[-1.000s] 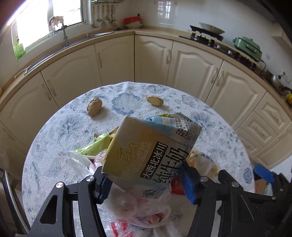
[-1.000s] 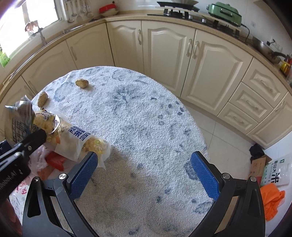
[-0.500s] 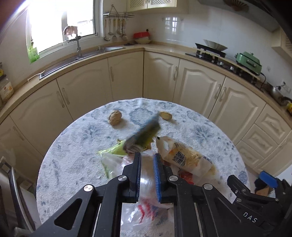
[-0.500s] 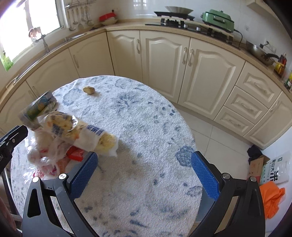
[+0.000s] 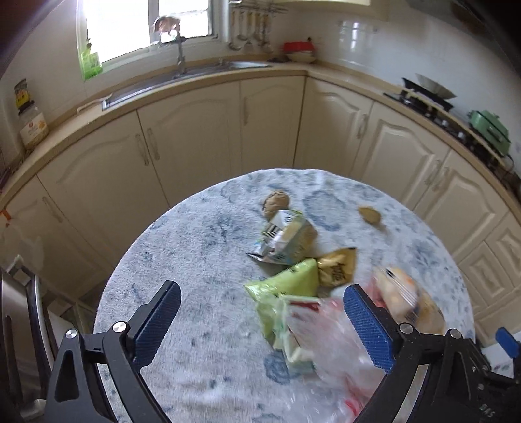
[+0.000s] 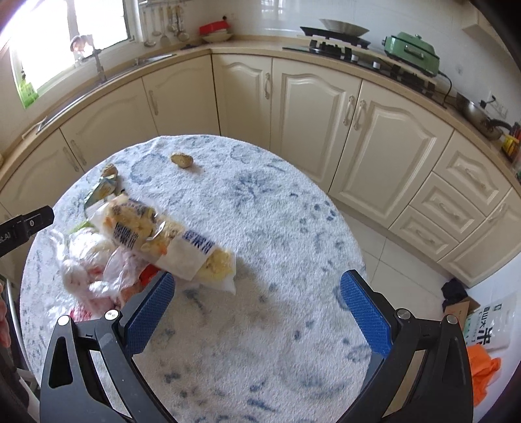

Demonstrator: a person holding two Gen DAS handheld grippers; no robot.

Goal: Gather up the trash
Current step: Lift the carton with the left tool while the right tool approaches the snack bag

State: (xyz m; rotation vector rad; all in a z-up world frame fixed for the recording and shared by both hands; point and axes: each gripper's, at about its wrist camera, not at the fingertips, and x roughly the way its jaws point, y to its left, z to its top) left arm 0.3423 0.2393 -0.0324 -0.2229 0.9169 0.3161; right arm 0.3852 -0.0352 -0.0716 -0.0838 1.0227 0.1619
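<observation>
Since a moment ago our left gripper point(image 5: 262, 320) dropped the milk carton point(image 5: 286, 239) far on the table point(image 5: 195, 247), both grippers' jaws wide and empty, so it may roll off.

A home kitchen is shown — cream cabinets point(image 6: 384, 136), a sink point(image 5: 208, 70) under a window point(image 5: 146, 22), a gas hob point(image 6: 338, 44) — with a round table point(image 6: 260, 227).
</observation>
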